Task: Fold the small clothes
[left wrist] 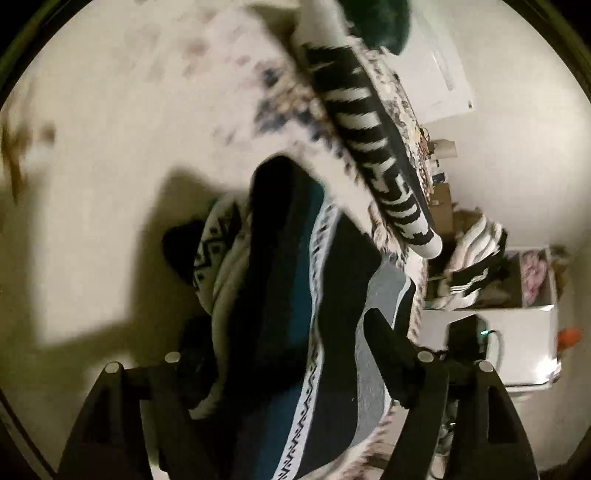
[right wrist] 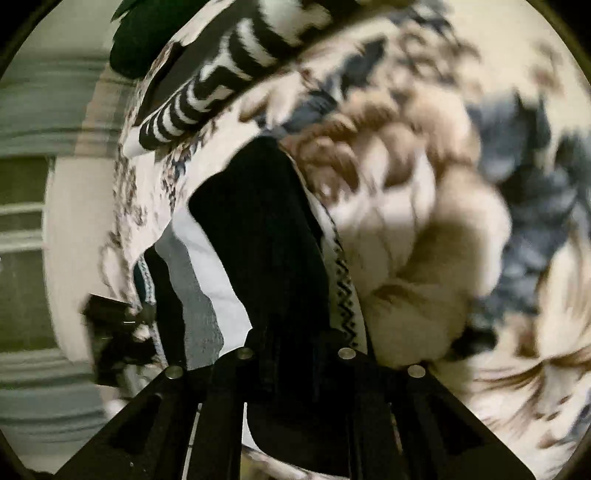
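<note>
Sock draped between spread fingers of left hand-held gripper; right hand-held gripper nearly closed, grip unclear.

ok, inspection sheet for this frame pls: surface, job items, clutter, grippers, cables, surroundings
surface: floral bedspread, brown and blue print, blurred.
job's things: dark sock with teal, grey and zigzag bands, running between both grippers' fingers; striped sock lying flat beyond it.
clutter: dark green fabric at the far edge; what it is, cannot tell.
grippers: left gripper jaws wide, the sock between them, grip unclear; right gripper narrow around the sock's dark part, contact hidden.
cables: one thin cable by a black device with a green light.
surroundings: white box holding striped and pink fabric; pale wall; dim light.
</note>
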